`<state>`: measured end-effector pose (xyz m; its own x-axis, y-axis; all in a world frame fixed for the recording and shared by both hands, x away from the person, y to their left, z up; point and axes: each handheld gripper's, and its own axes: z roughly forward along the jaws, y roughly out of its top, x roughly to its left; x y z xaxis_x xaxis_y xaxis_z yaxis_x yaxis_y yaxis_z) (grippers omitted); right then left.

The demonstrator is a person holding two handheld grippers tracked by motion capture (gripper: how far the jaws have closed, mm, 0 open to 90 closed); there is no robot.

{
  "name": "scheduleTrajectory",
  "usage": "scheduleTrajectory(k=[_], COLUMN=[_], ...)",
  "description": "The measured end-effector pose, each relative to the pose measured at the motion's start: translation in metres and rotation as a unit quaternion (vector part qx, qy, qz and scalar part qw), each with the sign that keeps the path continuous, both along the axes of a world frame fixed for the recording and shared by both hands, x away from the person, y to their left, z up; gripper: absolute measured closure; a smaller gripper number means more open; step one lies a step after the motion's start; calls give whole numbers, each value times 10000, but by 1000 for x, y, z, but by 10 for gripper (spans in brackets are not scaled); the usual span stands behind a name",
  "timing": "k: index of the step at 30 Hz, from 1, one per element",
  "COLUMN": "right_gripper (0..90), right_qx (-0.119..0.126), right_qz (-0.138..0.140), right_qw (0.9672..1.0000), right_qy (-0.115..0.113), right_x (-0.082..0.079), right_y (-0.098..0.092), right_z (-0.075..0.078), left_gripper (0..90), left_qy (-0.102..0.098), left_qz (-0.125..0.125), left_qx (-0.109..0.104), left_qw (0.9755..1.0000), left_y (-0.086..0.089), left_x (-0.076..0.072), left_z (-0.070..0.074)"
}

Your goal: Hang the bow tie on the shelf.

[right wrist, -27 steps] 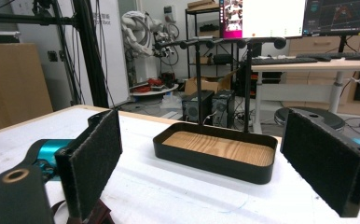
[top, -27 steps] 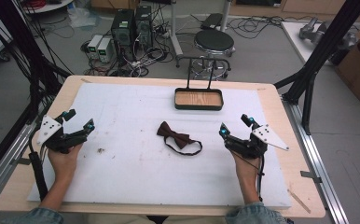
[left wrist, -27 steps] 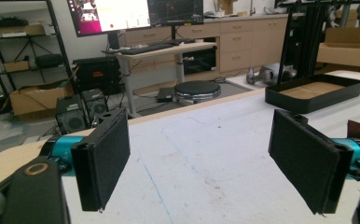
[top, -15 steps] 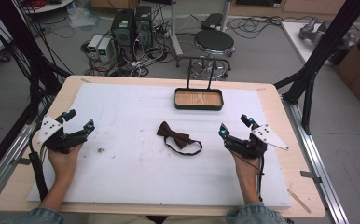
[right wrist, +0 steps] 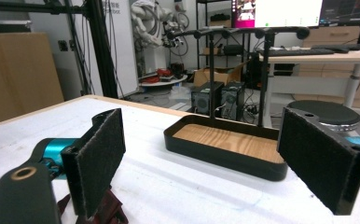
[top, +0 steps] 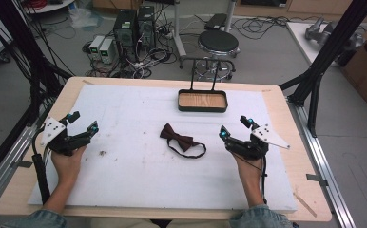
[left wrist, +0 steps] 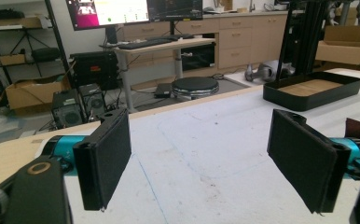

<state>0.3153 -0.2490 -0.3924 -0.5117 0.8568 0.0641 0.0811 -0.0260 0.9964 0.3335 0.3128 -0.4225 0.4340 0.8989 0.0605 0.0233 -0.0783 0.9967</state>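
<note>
Right now I see the bow tie [top: 180,142] lying mid-tabletop between my claws, its long axis slanting toward the near right. My right claw [top: 234,128] sits nearer it than my left claw [top: 83,121]; both are released, holding nothing.

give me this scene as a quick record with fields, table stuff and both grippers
surface: white mat on a wooden table
bow tie: dark brown bow tie with a looped strap, flat at mid mat
tray: black tray with a wood-grain floor, beyond the bow tie, under a black rack
left gripper: open, holding nothing, at the mat's left
right gripper: open, holding nothing, right of the bow tie, apart from it
</note>
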Motion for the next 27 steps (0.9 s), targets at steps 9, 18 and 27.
scheduleTrajectory(k=[9,18,27], right_gripper=[155,201,282], right_qx=[-264,-598,-948], right_qz=[350,799,1067], right_qw=[9989,9945,9883], right_qy=[157,307,535], right_x=[17,37,49], right_y=[22,60,93], right_z=[6,7,-4], left_gripper=[221,221,221], left_qy=[83,99,129], left_qz=[-20,-20,-11], left_qx=[-20,-58,-70], left_qw=[10000,9999,9999], left_y=[-1,-1,-1], left_x=[2,3,3], left_z=[-2,-3,-3])
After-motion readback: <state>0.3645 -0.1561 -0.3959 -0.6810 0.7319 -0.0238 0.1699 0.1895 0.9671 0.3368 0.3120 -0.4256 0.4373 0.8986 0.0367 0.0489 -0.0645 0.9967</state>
